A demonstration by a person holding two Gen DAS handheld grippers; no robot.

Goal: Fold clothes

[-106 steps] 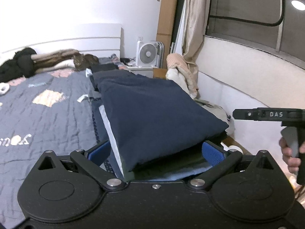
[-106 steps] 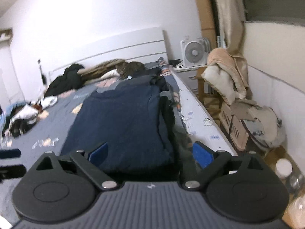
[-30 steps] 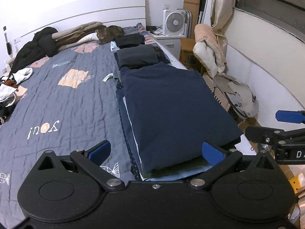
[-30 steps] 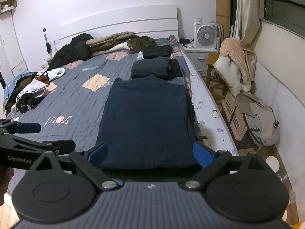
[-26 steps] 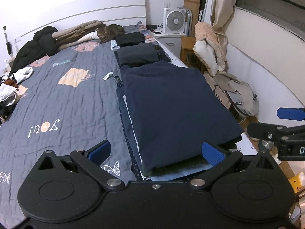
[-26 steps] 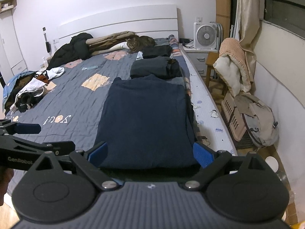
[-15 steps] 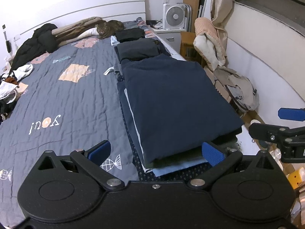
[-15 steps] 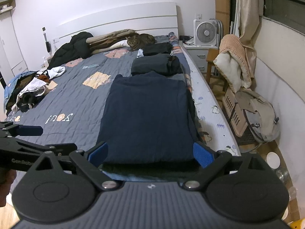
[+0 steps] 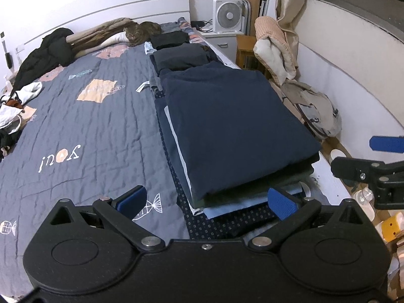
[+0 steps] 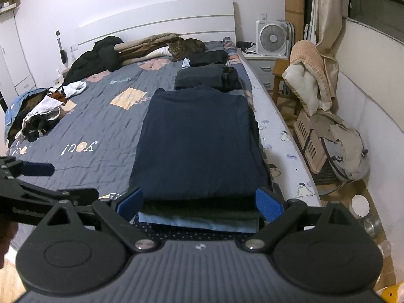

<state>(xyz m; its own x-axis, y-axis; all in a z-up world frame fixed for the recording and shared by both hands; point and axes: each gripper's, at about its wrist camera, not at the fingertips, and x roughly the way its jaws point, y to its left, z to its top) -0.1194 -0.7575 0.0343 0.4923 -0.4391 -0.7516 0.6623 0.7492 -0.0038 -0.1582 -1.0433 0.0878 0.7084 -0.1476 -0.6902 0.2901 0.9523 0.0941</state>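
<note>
- My left claw (image 9: pixel 206 202) is spread wide with nothing between its blue pads, held above the foot edge of the bed.
- My right claw (image 10: pixel 199 204) is just as wide and just as empty; it hangs square over the near end of the stack, while my left one sits a little to that stack's left.
- Straight ahead of both lies the folded navy-blue cotton garment (image 10: pixel 199 141), flat on top of a pile with a dark green piece and a pale blue piece (image 10: pixel 197 223) under it. Its long axis runs away from me toward the headboard, so the short near edge faces my claws.
- That top piece already lies folded; whether it wants another fold I can't judge.
- Beyond it sit two smaller dark folded bundles (image 10: pixel 205 77) in the same line.
- Far left on the grey quilt, a loose heap of unfolded clothes (image 10: pixel 38 112) lies well apart, nearer my left claw.
</note>
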